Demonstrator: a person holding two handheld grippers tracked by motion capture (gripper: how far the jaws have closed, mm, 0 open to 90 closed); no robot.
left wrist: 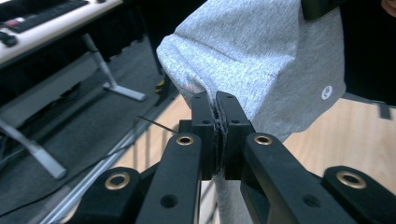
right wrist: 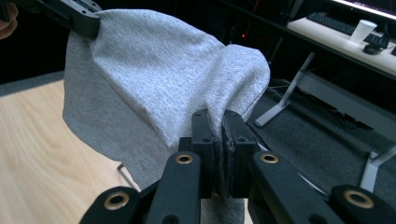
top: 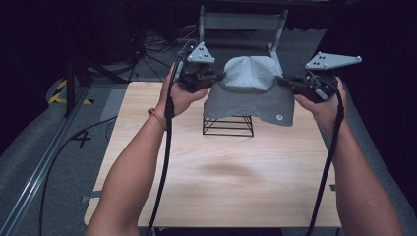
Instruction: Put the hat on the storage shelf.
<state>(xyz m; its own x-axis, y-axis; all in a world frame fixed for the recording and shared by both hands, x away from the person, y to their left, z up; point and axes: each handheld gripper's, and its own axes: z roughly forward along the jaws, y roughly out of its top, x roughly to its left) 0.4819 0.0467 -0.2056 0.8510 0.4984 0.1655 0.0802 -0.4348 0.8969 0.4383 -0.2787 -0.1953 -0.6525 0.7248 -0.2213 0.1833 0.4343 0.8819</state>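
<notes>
You hold the grey garment [top: 250,91] above the wire rack [top: 228,126] on the bench [top: 221,172], left gripper [left wrist: 215,105] and right gripper [right wrist: 215,122] fingers clamped on its opposite edges. It looks light, soft and floppy; grip hems, where doubled cloth should slip less.

Garment [top: 251,93]: heather grey, fine speckled weave, with one small white round logo near its lower edge at 4 o'clock. Left gripper [left wrist: 217,100] and right gripper [right wrist: 218,116]: black, with brass-coloured rings at the pivots; top plates pale grey. Bench [top: 221,172]: light wood grain. Wire rack [top: 228,125]: black. Wristband [top: 157,117]: orange-red. Floor [top: 29,147]: grey, with yellow-black striped tape at 9 o'clock.
</notes>
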